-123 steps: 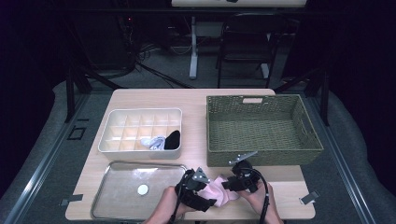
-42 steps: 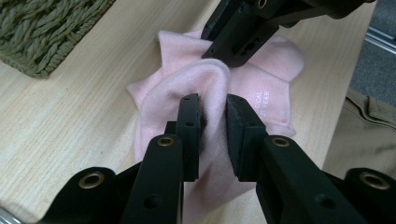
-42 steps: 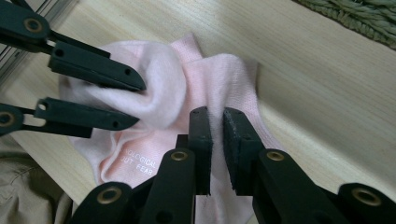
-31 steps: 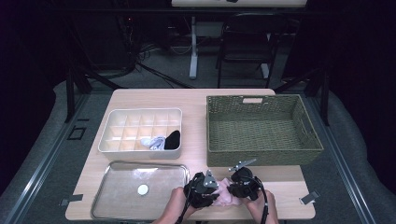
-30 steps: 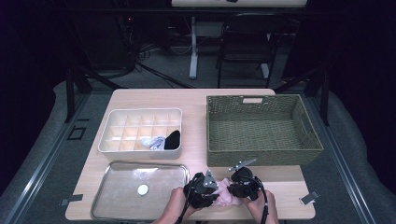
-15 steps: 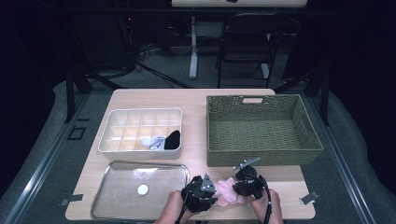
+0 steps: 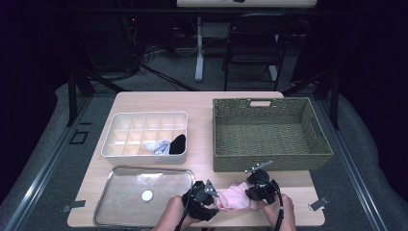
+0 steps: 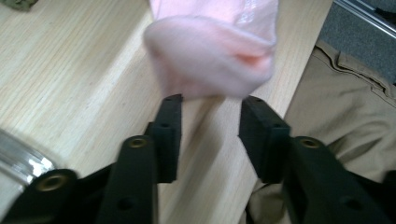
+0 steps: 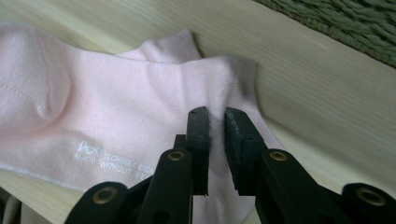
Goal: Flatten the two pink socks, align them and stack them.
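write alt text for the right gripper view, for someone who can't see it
The right gripper is pinching a fold of a pale pink sock that lies flat on a light wooden table. Small white lettering runs along the sock's near edge, and a green woven basket fills the top right corner.

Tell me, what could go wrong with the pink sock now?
The left hand-held gripper has just opened off the pink sock, so the rolled end may unroll. Only the right hand-held gripper pinches it, so it may droop or slip. It lies near the table edge and might fall off.
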`<state>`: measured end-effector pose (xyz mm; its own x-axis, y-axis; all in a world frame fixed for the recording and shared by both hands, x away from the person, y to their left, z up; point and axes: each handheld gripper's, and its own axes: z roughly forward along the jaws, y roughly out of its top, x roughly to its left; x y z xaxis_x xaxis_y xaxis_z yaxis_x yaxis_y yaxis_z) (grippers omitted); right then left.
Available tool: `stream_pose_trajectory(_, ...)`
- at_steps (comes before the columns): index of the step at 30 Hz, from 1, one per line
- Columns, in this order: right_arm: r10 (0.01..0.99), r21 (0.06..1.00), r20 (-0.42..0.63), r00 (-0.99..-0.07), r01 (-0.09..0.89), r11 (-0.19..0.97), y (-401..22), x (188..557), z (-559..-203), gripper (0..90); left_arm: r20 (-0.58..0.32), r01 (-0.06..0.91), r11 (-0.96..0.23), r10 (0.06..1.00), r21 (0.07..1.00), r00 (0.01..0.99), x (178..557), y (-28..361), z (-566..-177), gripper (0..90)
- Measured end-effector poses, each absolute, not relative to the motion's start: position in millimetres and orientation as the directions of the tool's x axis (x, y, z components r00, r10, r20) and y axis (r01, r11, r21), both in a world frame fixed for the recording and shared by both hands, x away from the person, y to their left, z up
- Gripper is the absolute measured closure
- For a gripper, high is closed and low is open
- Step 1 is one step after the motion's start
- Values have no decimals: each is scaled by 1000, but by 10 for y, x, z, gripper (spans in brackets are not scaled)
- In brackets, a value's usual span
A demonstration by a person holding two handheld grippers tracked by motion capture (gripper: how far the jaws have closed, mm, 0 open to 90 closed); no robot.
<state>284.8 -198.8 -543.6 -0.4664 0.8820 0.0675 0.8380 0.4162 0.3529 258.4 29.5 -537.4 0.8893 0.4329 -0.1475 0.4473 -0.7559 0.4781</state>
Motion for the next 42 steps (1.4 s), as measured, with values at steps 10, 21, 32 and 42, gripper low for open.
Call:
stream_pose_trajectory(10, 873, 423, 86, -481, 811, 404, -1988, 2833, -5345, 593, -191, 493, -661, 477, 566, 858, 2608, 379, -5173, 421)
stream_pose_trajectory(21, 876, 384, 78, -477, 825, 415, -1921, 2844, -5430, 619, -133, 474, -694, 486, 541, 864, 2623, 163, -5306, 579)
stream_pose_trajectory(32, 873, 364, 55, -485, 823, 435, -1933, 2838, -5426, 809, -122, 470, -717, 481, 515, 868, 2666, 292, -5366, 835)
stream_pose_trajectory(42, 877, 391, 32, -480, 813, 431, -1960, 2830, -5394, 824, -118, 486, -697, 506, 527, 854, 2765, 469, -5320, 851)
